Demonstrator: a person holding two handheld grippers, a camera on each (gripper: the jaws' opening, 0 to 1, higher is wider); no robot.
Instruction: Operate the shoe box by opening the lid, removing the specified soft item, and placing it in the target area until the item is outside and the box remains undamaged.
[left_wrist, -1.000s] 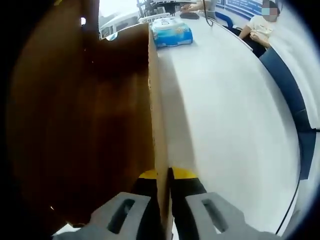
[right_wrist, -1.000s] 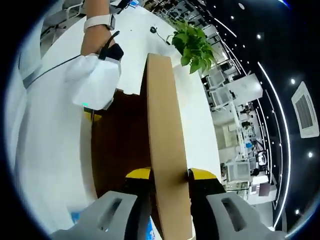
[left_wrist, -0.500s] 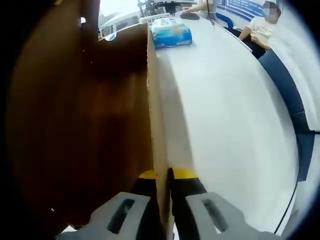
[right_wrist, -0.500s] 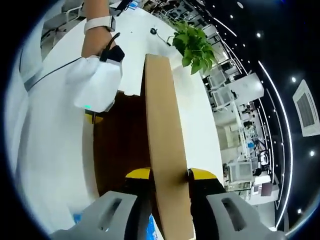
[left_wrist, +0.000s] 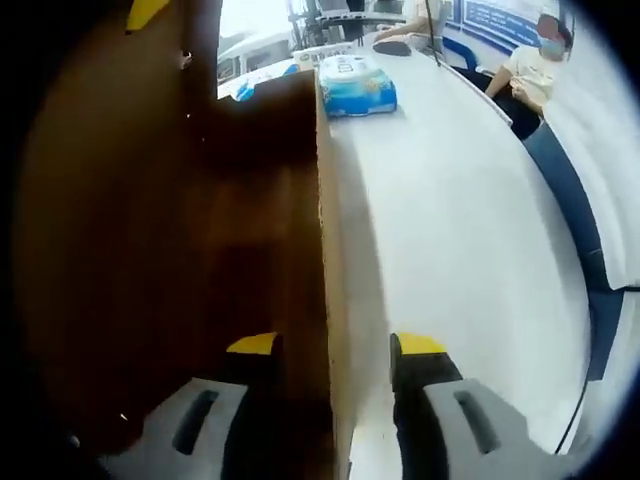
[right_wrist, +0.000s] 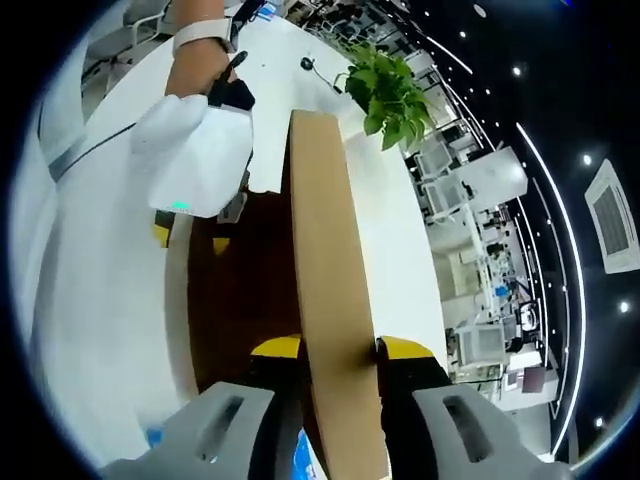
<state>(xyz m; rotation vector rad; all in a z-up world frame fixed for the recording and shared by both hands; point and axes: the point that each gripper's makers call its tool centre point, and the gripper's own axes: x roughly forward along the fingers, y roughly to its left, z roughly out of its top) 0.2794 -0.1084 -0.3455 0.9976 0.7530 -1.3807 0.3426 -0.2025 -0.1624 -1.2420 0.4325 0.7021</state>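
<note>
In the left gripper view, the dark brown inside of the open brown cardboard shoe box is seen on the left. Its thin side wall runs up the middle of the view and stands between the yellow-tipped jaws of the left gripper. The jaws are spread apart, one inside the box and one outside, and neither is seen pressing the wall. To the right of the wall lies the white table. A blue and white soft pack rests on the table beyond the far end of the box, well apart from the gripper. A seated person is seen at the far right.

In the right gripper view, the left gripper, held by a hand, is seen at upper left over the box's far side. The tan raised lid is clamped edge-on between the closed jaws of the right gripper. A green leafy plant stands beyond the lid.
</note>
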